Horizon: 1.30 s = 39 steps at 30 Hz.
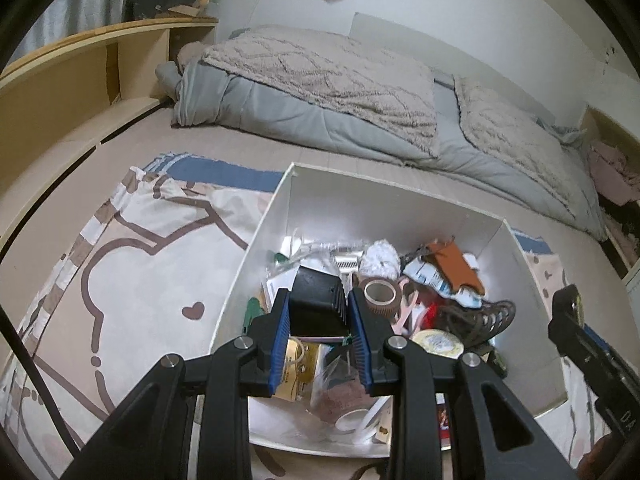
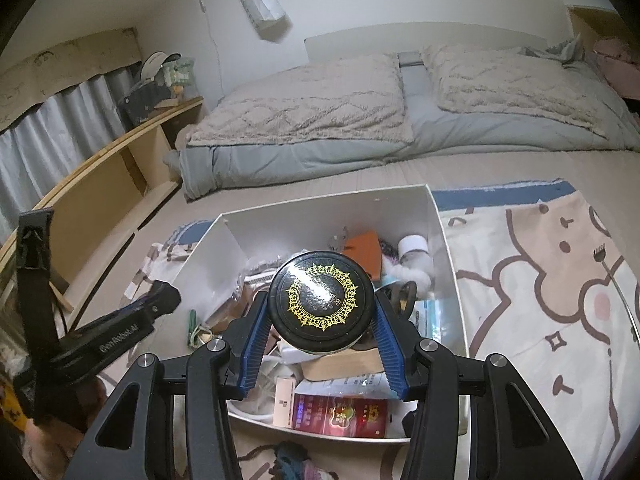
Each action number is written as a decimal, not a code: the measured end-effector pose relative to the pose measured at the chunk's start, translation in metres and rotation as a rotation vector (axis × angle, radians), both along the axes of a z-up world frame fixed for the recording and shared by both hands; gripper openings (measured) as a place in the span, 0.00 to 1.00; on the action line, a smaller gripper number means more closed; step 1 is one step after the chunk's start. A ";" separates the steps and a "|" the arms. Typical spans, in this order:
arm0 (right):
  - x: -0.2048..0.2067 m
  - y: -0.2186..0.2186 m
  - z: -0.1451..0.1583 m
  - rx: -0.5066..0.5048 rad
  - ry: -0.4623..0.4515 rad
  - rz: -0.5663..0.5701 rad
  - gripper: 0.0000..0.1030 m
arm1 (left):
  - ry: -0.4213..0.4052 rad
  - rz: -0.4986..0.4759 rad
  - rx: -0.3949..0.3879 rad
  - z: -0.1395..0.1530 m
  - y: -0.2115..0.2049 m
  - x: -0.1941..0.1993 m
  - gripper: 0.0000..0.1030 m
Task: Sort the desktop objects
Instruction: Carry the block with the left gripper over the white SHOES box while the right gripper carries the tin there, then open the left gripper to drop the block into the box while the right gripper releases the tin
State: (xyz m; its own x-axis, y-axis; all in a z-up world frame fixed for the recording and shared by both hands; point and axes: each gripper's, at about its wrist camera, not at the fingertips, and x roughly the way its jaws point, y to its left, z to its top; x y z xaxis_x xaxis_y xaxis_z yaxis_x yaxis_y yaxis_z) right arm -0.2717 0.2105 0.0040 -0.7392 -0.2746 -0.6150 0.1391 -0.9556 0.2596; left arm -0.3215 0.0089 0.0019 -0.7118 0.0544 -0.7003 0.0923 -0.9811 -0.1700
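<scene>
- A black box (image 1: 318, 300) sits clamped between the blue pads of the left gripper (image 1: 318, 304), held over the white storage box (image 1: 256, 240).
- A round black jar (image 2: 321, 304) with a gold ornamental ring on its lid is pinched at its sides by the right gripper (image 2: 321, 312), also above the white storage box (image 2: 444, 248).
- Inside the storage box lies a jumble: a brown tape roll (image 1: 380, 294), an orange card sleeve (image 1: 452, 268), a white fluffy ball (image 1: 380, 258), a red packet (image 2: 340, 418), and a white-capped bottle (image 2: 414, 252).
- The storage box rests on a patterned cartoon rug (image 1: 132, 280) spread over the beige floor.
- Beyond the rug lies a grey bedding roll (image 2: 304, 120) with beige blankets.
- A wooden shelf (image 1: 60, 80) runs along the left.
</scene>
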 end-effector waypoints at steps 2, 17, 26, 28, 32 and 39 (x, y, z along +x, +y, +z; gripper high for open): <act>0.000 -0.001 -0.003 0.005 -0.005 0.005 0.49 | -0.013 -0.001 -0.008 -0.006 0.002 -0.001 0.28; -0.006 -0.006 -0.026 0.033 -0.078 0.021 0.50 | -0.055 -0.002 -0.047 -0.023 0.009 -0.005 0.28; -0.009 -0.001 -0.035 0.032 -0.111 0.015 0.49 | -0.037 0.038 -0.086 -0.024 0.009 0.000 0.51; -0.010 0.001 -0.036 0.033 -0.117 0.013 0.49 | -0.023 0.047 -0.101 -0.023 0.009 0.002 0.55; -0.012 0.002 -0.039 0.039 -0.130 0.013 0.49 | -0.023 0.043 -0.102 -0.022 0.010 0.003 0.55; -0.012 0.001 -0.044 0.057 -0.148 0.013 0.49 | -0.002 0.036 -0.109 -0.021 0.014 0.008 0.66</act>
State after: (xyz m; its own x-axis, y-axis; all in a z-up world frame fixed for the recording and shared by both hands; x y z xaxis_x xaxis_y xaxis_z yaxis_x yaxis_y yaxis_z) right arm -0.2842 0.2118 -0.0399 -0.6360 -0.2449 -0.7318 0.1158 -0.9679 0.2232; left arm -0.3139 0.0229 -0.0190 -0.7105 -0.0474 -0.7021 0.1277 -0.9898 -0.0625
